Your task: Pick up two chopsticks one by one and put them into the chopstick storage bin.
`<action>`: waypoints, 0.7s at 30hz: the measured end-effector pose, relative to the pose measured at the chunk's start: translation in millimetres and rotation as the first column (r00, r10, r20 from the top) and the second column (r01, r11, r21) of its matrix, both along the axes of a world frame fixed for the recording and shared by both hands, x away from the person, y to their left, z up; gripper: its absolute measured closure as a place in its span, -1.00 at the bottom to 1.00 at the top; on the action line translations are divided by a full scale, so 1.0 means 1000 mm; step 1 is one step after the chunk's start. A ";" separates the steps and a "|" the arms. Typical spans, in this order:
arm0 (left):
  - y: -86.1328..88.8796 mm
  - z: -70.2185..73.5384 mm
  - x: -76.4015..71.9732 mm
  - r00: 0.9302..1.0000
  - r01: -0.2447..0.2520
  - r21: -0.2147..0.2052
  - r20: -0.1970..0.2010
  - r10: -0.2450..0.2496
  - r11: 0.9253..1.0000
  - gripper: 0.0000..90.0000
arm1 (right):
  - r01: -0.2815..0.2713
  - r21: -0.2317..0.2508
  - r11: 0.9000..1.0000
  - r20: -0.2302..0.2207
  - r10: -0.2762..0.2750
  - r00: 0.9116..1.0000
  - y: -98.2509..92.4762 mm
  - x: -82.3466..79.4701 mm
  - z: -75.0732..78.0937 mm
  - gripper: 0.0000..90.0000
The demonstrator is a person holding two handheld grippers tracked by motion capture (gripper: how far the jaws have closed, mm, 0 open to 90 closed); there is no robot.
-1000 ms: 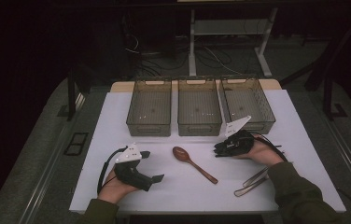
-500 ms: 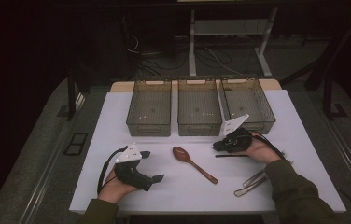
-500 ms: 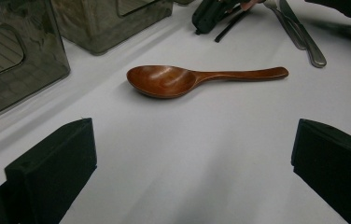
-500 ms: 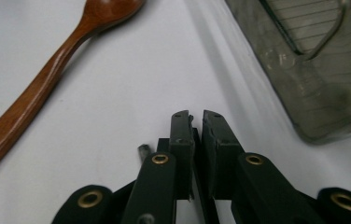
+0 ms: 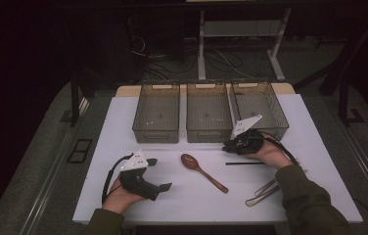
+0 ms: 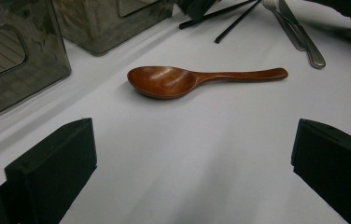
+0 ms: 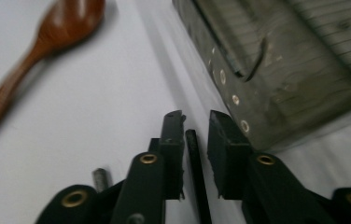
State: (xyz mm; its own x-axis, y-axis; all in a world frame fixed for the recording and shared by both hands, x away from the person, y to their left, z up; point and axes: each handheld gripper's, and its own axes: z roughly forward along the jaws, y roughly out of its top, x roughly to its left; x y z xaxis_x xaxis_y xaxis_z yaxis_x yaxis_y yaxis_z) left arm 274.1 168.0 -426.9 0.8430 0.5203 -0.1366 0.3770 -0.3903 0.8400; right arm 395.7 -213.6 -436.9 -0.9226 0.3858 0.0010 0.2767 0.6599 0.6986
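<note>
Lying between the slightly parted jaws of the right gripper, which have just been opening, a thin black chopstick seems unpinched on the white table beside the clear plastic bin, the left gripper gaping empty.

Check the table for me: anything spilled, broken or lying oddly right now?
Nothing spilled or broken. One black chopstick lies flat on the table, while another sits loosely between the right claw's jaws, which have just been opening. The wooden spoon and metal tongs lie undisturbed, and the three bins stand straight.
</note>
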 end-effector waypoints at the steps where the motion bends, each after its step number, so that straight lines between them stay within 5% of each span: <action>1: 0.000 0.000 0.000 1.000 0.000 0.001 0.000 0.000 1.000 -1.00 | -0.011 0.030 0.999 -0.004 0.011 1.000 -0.005 -0.008 0.006 0.61; 10: -0.001 0.000 0.000 1.000 0.001 0.008 -0.002 -0.001 1.000 -1.00 | -0.061 0.022 0.998 -0.029 0.062 0.998 -0.017 -0.034 0.005 0.59; 17: 0.000 0.000 0.000 1.000 0.000 0.005 0.001 0.000 1.000 -1.00 | -0.128 -0.074 0.989 -0.009 0.128 0.992 -0.012 -0.037 -0.009 0.65; 21: 0.000 0.000 0.000 1.000 -0.001 0.006 0.000 0.001 1.000 -1.00 | -0.147 -0.066 0.987 -0.003 0.147 0.989 -0.013 -0.037 -0.010 0.80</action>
State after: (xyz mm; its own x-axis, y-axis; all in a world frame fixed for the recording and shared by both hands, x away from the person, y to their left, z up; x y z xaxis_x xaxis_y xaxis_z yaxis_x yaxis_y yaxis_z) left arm 273.7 167.5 -427.1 0.8423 0.5222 -0.1336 0.3774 -0.3944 0.8379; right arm 358.6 -226.5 -446.5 -0.9692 0.2454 -0.0220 0.1720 0.7377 0.6528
